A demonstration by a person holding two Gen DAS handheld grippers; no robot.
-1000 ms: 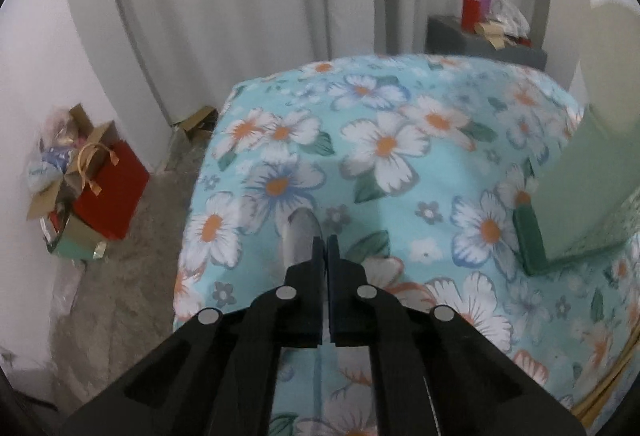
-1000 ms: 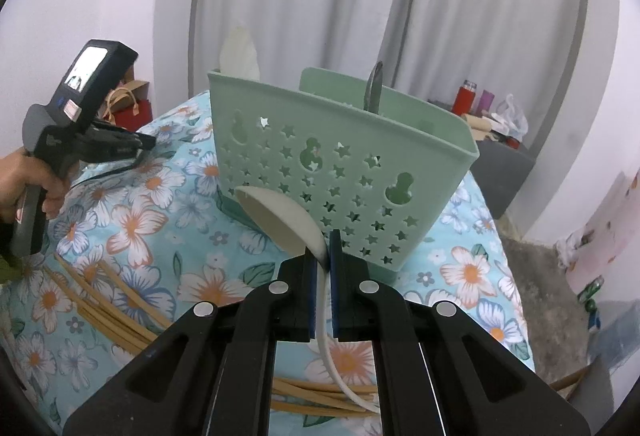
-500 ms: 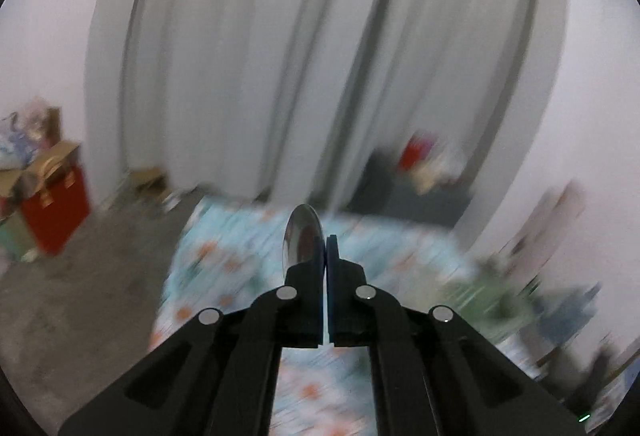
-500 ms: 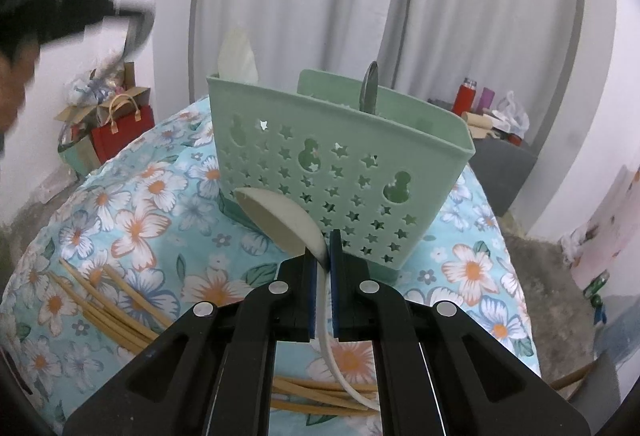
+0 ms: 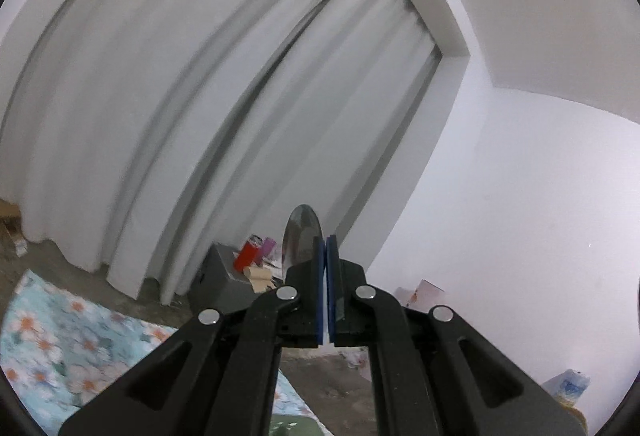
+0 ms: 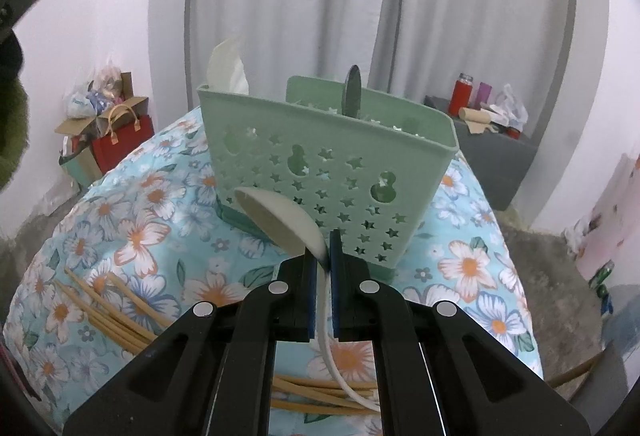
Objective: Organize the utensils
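My left gripper (image 5: 325,248) is shut on a metal spoon (image 5: 299,236), bowl up, raised high and pointing at the curtains. My right gripper (image 6: 321,244) is shut on a white spoon (image 6: 280,212) by its neck, its bowl just in front of the green star-punched utensil basket (image 6: 328,172) on the floral table (image 6: 132,220). A metal spoon (image 6: 353,92) and a white spoon (image 6: 226,66) stand in the basket. Several wooden chopsticks (image 6: 104,312) lie on the cloth at the lower left and under my right gripper.
A dark side table (image 6: 492,152) with a red bottle (image 6: 460,96) stands behind the table; it also shows in the left wrist view (image 5: 224,276). Gift bags and boxes (image 6: 108,140) sit on the floor at the left. Grey curtains (image 6: 400,16) hang behind.
My left gripper has swung up from over the tablecloth to point at the curtains, the metal spoon still in it. My right gripper has stayed put with the white spoon.
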